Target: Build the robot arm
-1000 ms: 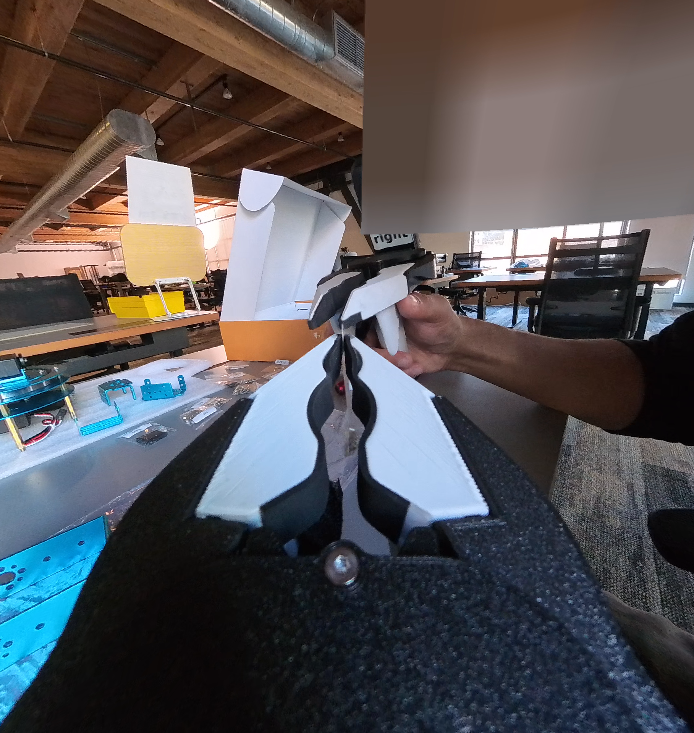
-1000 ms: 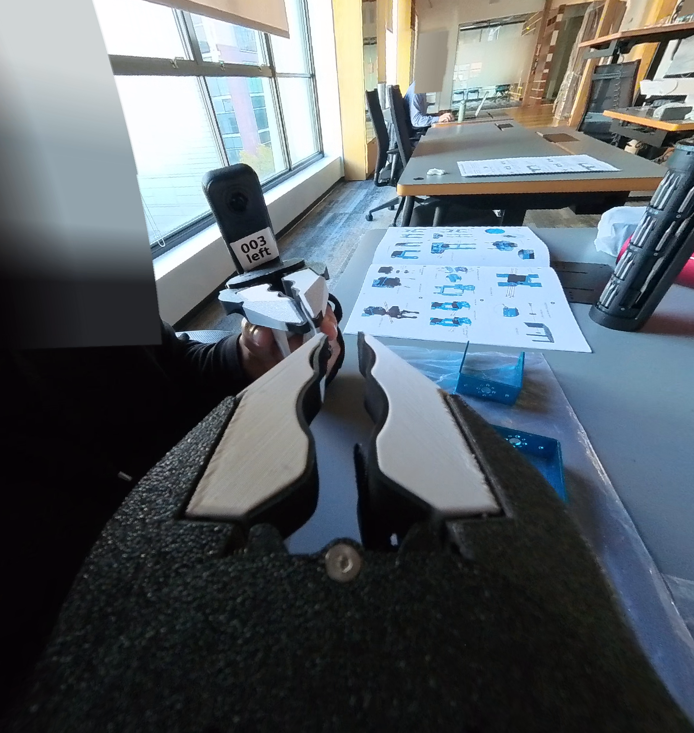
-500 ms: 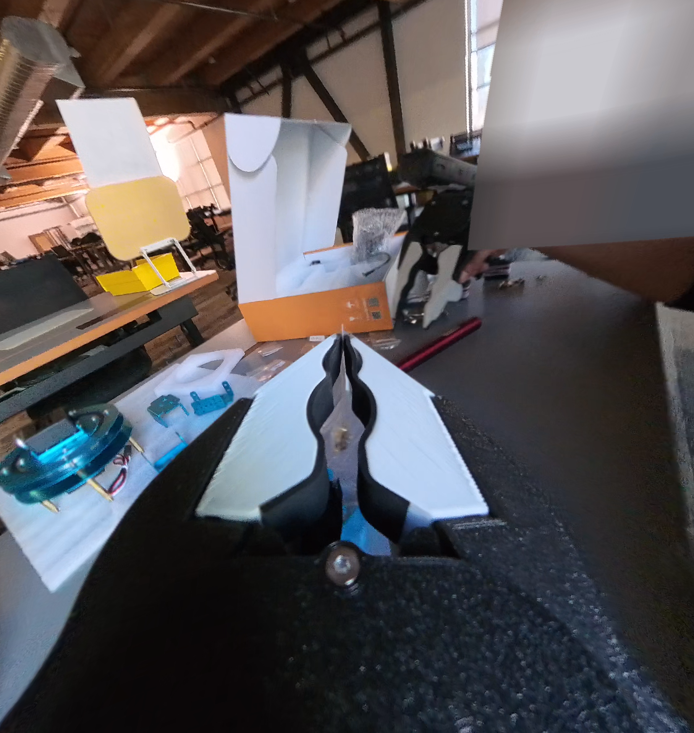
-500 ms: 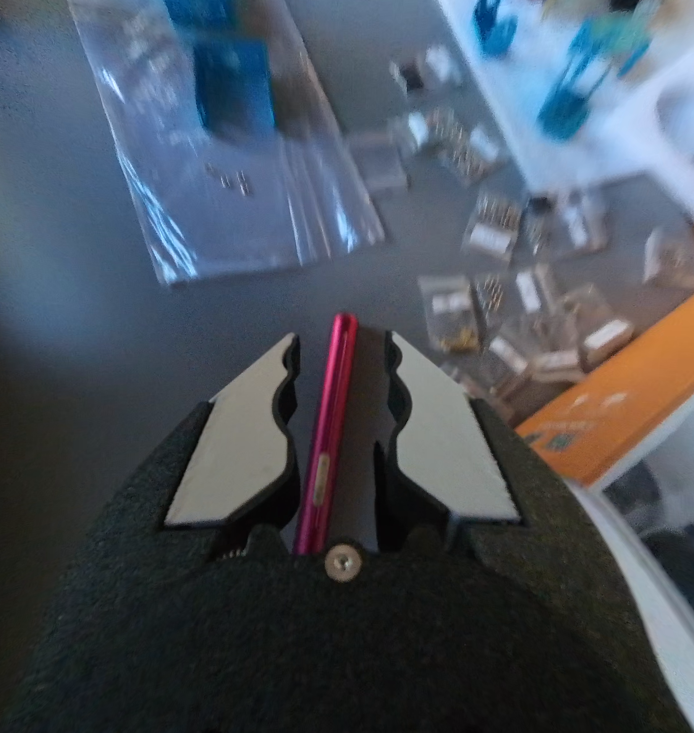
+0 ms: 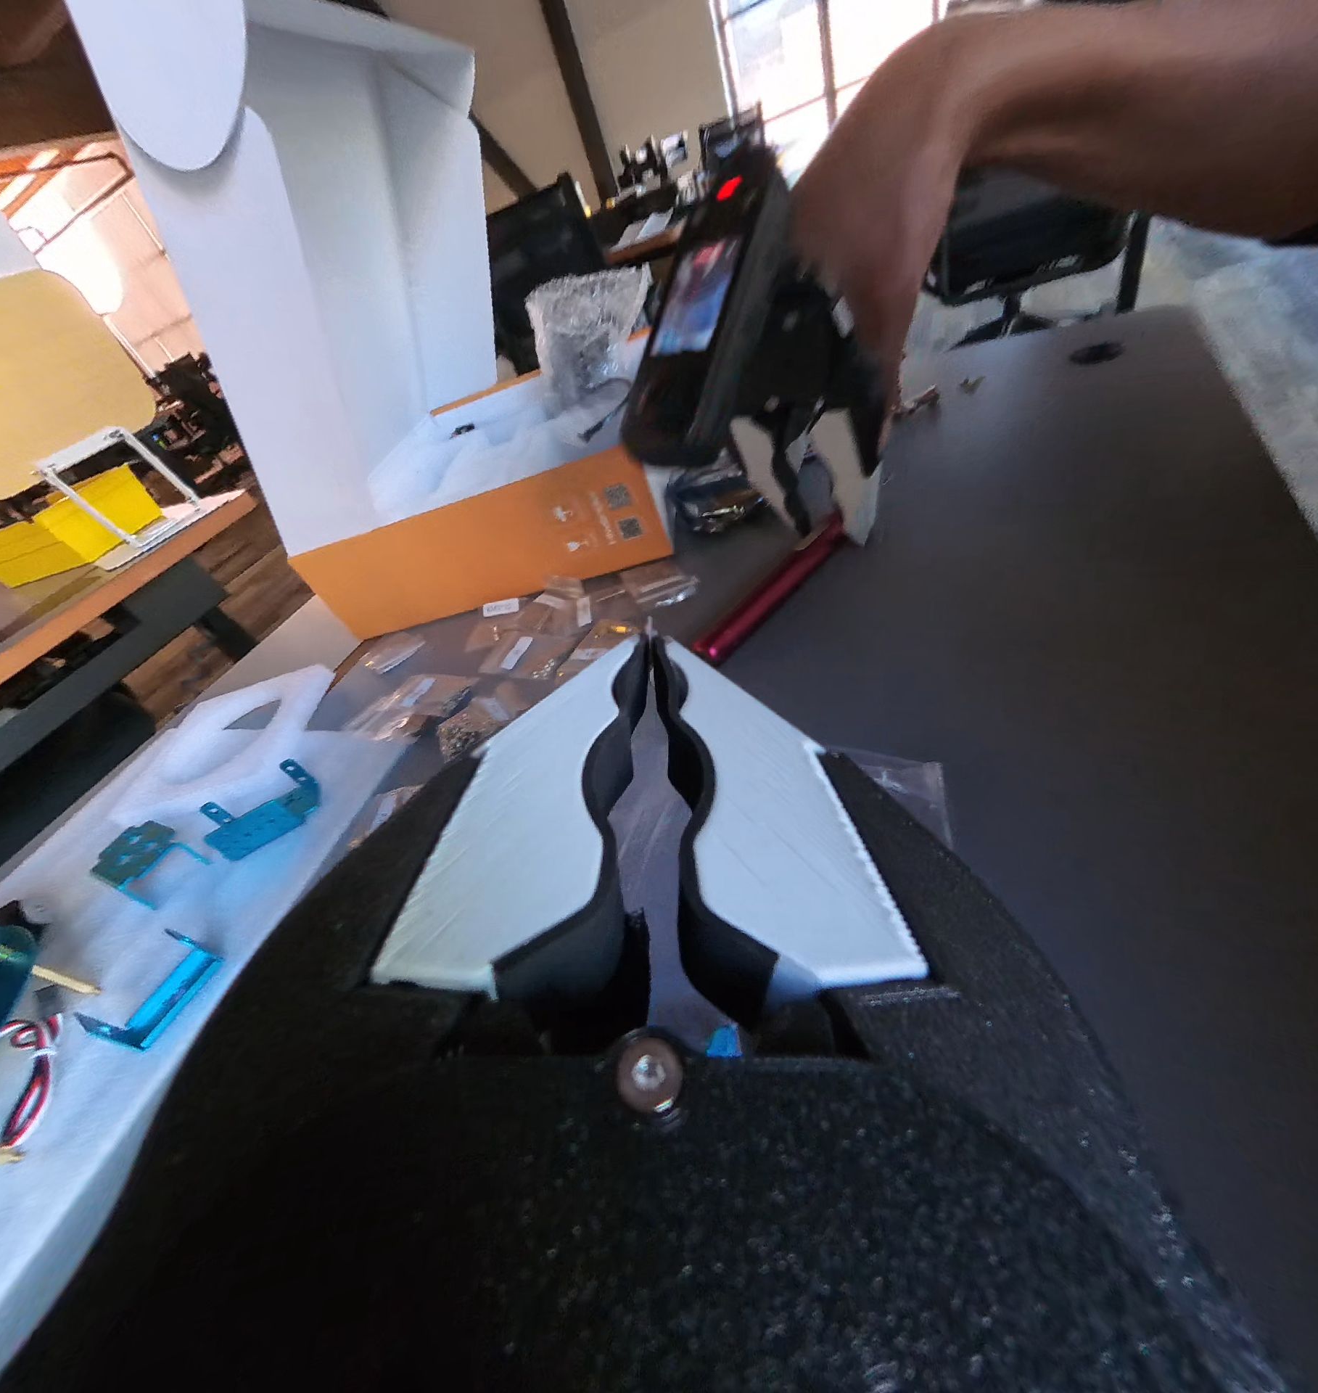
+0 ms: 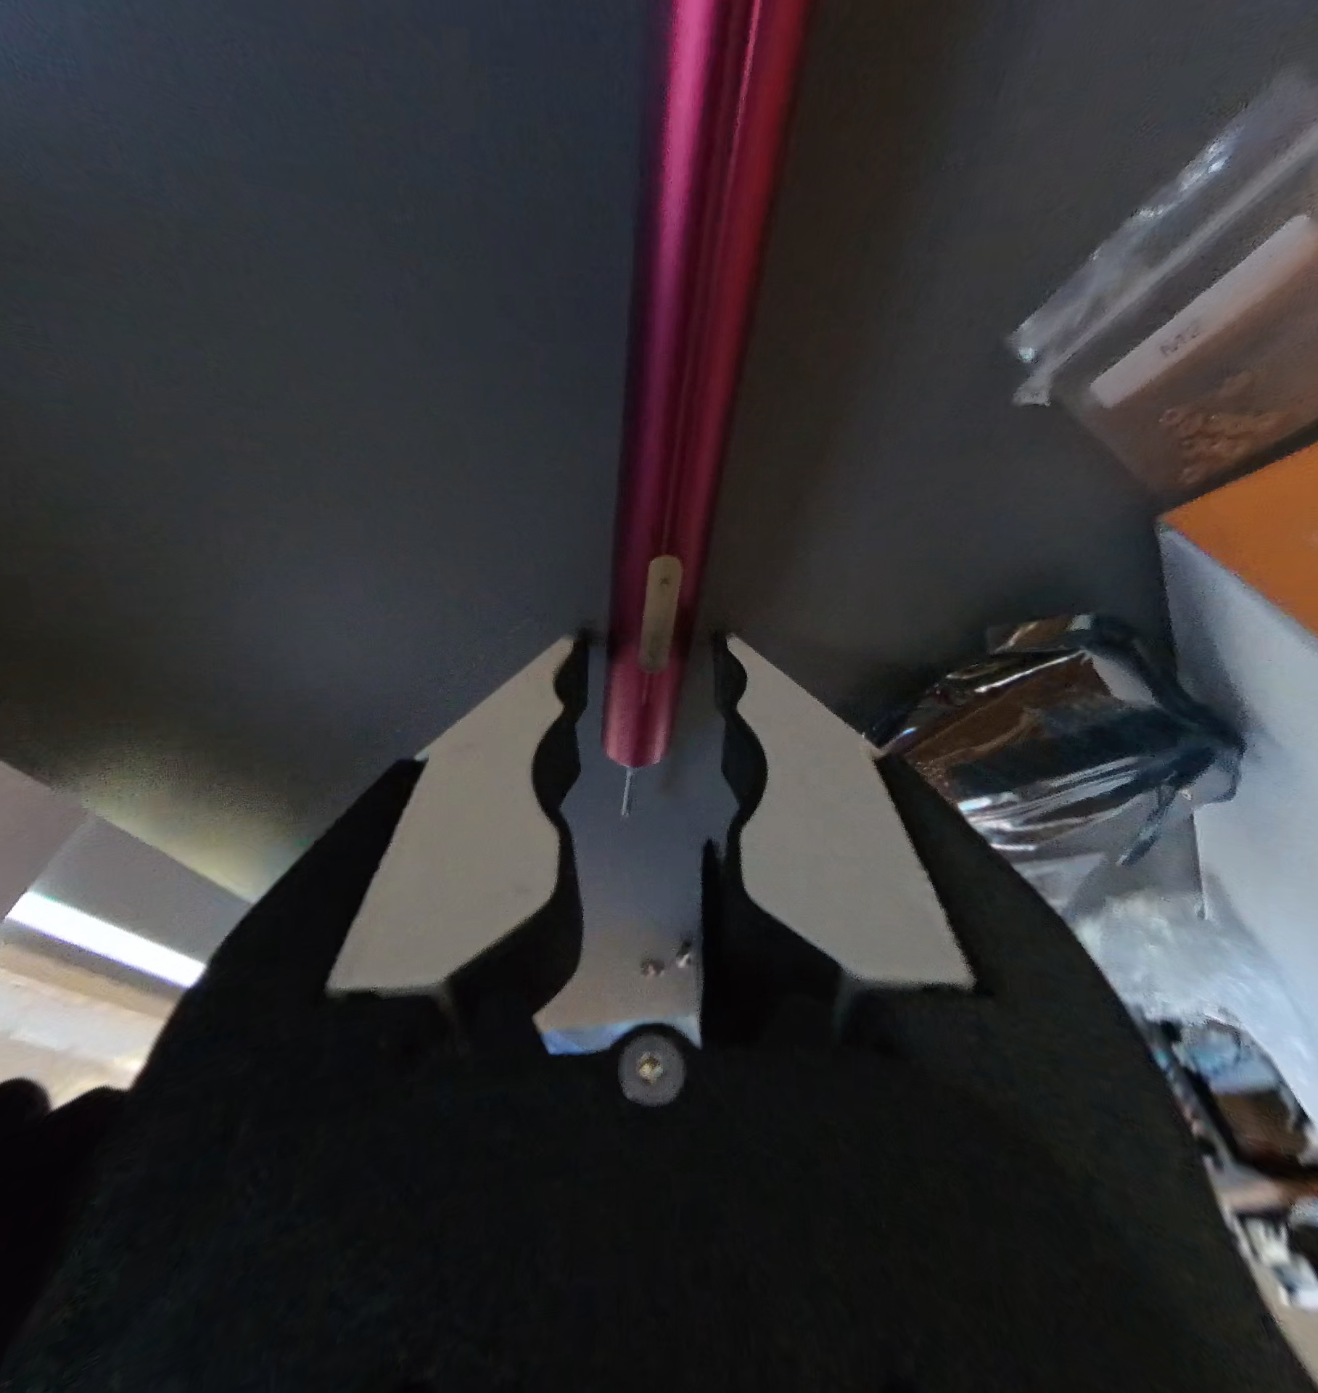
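Jaws of the left gripper (image 5: 649, 641) are clenched on a thin pin above small bags of screws (image 5: 444, 697) and blue brackets (image 5: 260, 818) on white foam. Farther along the dark bench (image 5: 1093, 678), the right gripper (image 6: 648, 641), held in a hand (image 5: 942, 151), stands released with its tips on either side of a magenta rod (image 6: 704, 339) lying flat beside an open orange box (image 5: 482, 543).
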A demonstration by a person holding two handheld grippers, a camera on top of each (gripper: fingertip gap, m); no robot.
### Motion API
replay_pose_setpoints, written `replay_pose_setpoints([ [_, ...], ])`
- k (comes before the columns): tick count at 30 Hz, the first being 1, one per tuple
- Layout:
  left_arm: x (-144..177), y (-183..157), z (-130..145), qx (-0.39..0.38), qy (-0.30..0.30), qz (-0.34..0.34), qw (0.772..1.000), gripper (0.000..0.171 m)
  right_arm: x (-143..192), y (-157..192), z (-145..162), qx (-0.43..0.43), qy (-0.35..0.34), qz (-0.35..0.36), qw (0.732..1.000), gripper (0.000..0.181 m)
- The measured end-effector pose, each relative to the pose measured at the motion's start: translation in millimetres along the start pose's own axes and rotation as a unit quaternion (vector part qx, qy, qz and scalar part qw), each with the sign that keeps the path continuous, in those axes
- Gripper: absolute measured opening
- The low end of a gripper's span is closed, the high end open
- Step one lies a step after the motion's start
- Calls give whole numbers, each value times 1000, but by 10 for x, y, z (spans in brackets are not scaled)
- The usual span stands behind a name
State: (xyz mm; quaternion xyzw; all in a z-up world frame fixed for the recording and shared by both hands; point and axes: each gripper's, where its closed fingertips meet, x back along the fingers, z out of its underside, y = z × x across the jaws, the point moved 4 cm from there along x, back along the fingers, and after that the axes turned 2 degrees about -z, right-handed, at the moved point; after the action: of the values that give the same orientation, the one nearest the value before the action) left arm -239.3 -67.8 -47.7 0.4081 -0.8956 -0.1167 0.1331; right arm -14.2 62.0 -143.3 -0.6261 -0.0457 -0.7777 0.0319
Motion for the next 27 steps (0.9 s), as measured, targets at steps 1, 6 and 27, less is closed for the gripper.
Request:
replay_pose_setpoints([
  [1, 19, 0, -2, 0, -4, -3, 1000, 0, -1, 1, -15, -10, 23, 0, 1000, 32],
  [6, 134, 36, -48, -11, -37, -27, 999, 0, -11, 10, -91, 17, 120, 9, 993, 20],
  [27, 255, 299, 133, 33, -12, -70, 997, 0, 488, 207, -686, 64, -350, -126, 926, 20],
])
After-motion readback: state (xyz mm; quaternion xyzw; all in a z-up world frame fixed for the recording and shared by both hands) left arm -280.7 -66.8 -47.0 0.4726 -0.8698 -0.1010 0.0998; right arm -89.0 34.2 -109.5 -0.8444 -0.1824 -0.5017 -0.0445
